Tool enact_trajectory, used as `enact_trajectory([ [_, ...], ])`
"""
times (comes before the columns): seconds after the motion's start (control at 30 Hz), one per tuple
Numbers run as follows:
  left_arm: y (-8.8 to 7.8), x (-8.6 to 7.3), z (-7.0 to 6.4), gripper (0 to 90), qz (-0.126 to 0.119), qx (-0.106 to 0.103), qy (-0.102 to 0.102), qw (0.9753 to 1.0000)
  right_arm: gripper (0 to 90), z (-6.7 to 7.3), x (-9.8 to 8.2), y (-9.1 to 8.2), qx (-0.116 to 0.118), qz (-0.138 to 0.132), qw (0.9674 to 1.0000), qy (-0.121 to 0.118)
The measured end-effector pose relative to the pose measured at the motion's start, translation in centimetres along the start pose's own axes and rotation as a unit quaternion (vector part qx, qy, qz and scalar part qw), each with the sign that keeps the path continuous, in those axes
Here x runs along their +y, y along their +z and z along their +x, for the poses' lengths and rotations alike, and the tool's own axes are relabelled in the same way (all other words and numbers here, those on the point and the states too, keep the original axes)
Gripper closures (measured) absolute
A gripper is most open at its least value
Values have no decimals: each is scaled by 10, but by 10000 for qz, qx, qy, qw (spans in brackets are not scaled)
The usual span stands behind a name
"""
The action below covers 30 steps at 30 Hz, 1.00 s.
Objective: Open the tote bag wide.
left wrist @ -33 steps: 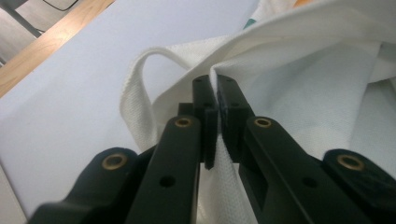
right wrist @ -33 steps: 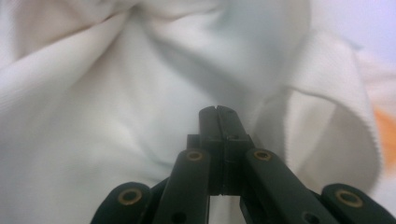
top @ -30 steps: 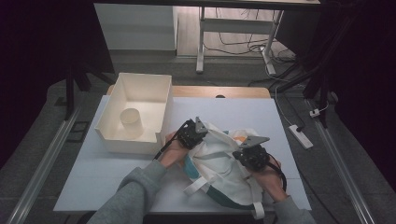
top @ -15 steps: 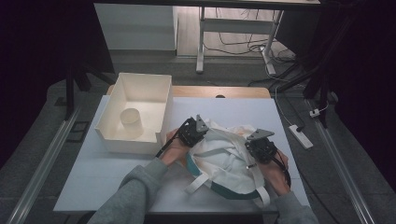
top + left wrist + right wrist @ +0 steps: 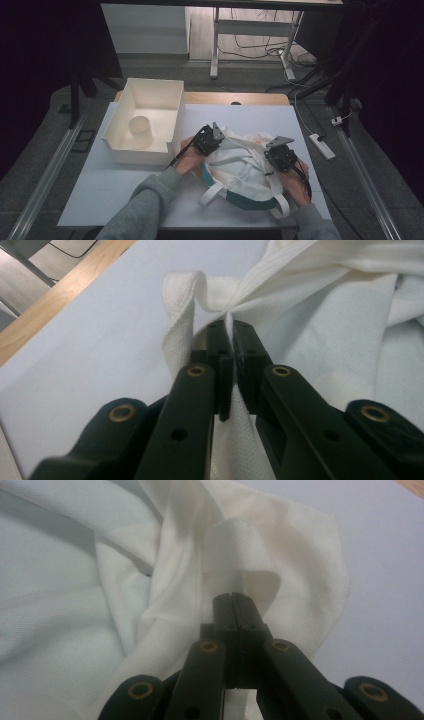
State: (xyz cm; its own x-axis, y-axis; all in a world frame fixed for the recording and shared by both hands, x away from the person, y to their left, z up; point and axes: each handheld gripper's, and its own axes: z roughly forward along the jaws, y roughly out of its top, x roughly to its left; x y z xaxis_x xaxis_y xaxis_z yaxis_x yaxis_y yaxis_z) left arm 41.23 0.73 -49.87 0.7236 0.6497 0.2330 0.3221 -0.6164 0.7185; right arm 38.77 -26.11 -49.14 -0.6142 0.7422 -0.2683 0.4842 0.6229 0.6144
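**White bag gripped on both sides, handling still under way**

The white cloth bag (image 5: 242, 167) with its teal edge lies crumpled on the near right part of the white table (image 5: 100, 185), its webbing straps (image 5: 212, 192) looped loose towards the near edge. It is pinched at two places — the left gripper (image 5: 216, 136) is clenched on a fold of fabric (image 5: 231, 327) at the bag's far left corner, and the right gripper (image 5: 276, 150) is clamped on a fold (image 5: 235, 587) on its right side. In both gripper views the jaws are seen pressed together with cloth between them.

As a judgement: the grasping is done, and the bag appears to be in the middle of being spread or turned — nothing flat, folded or tidy is yet achieved. The cloth is bunched between the two grips, and the straps are left unsorted.

Just beside the bag, to its left, the open white bin (image 5: 120, 145) is seen with a pale cup (image 5: 140, 131) standing inside it, untouched.
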Motion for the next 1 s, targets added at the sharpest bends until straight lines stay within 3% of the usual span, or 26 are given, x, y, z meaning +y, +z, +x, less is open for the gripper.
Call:
enact_trajectory([
  [0.4, 2, -3, 0, 866, 63, -113, -33, 9999, 900, -4, -4, 4, 57, -37, 9998, 202],
  [0.53, -3, -3, 0, 762, 6, -296, -37, 9996, 900, -5, -6, 0, 236, -227, 9988, 360],
  [0.57, -7, -2, 1, 665, -59, -384, -106, 9992, 900, -4, -5, -5, 364, -422, 9977, 382],
  [0.6, -7, -2, 1, 625, -59, -384, -106, 9992, 900, -3, -4, -8, 425, -538, 9969, 387],
  [0.8, -24, 5, 1, 437, -282, -503, -289, 9979, 900, 3, 3, -22, 670, -1018, 9922, 250],
  [0.87, -35, 8, 2, 398, -367, -677, -380, 9963, 898, 3, 3, -24, 787, -1134, 9901, 236],
  [0.97, -43, 9, 2, 344, -393, -758, -437, 9954, 770, 3, 2, -27, 1089, -1253, 9855, 345],
  [1.0, -50, 10, 3, 327, -375, -879, -467, 9943, 733, 3, 2, -29, 1117, -1279, 9849, 343],
])
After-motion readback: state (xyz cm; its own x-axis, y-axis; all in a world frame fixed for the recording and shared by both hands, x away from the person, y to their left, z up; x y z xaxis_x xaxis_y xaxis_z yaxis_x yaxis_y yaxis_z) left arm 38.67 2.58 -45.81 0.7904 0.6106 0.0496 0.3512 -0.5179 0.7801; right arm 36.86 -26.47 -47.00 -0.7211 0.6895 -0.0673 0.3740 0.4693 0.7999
